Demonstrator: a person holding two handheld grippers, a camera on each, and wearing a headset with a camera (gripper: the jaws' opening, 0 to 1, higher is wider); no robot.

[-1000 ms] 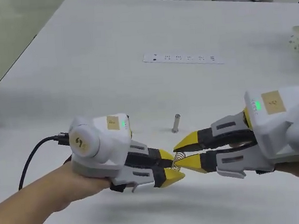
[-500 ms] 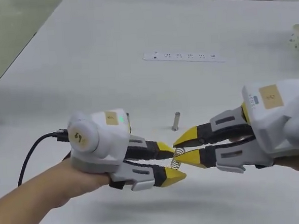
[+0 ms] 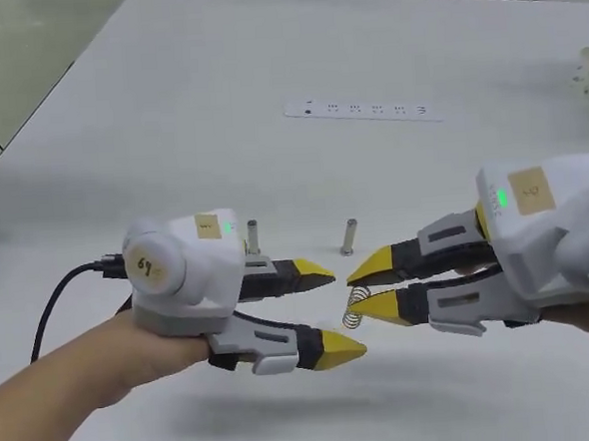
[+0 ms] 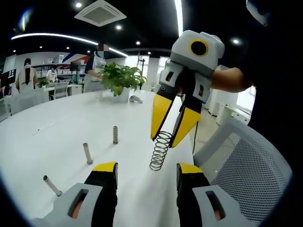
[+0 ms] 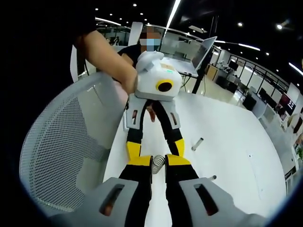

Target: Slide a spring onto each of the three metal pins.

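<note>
**A:** What changed?

**B:** The left gripper (image 3: 336,311) has let go. A second ago both grippers pinched the spring (image 3: 356,308) at lower centre of the head view. Now the left jaws stand wide and the spring is clear of them.

**A:** Who has it?

**B:** The right gripper (image 3: 361,292). Its jaws are narrow and clamp one end of the coil. The rest hangs free between the two grippers, above the table (image 3: 168,108) and touching nothing else.

**A:** Pins?

**B:** Three show in the left gripper view, left of centre. The far pin (image 4: 115,135) looks ribbed and may already carry a spring, but it's too small to be sure. The middle pin (image 4: 87,153) and the near pin (image 4: 51,185) look bare.

**A:** Meaning?

**B:** I read it as a regrip that's finished: one gripper owns the spring and the free end is open for threading. Nothing is on a pin from this move yet. The coil dangles loose, so lining it up over a pin top looks like the fiddly part.
</note>
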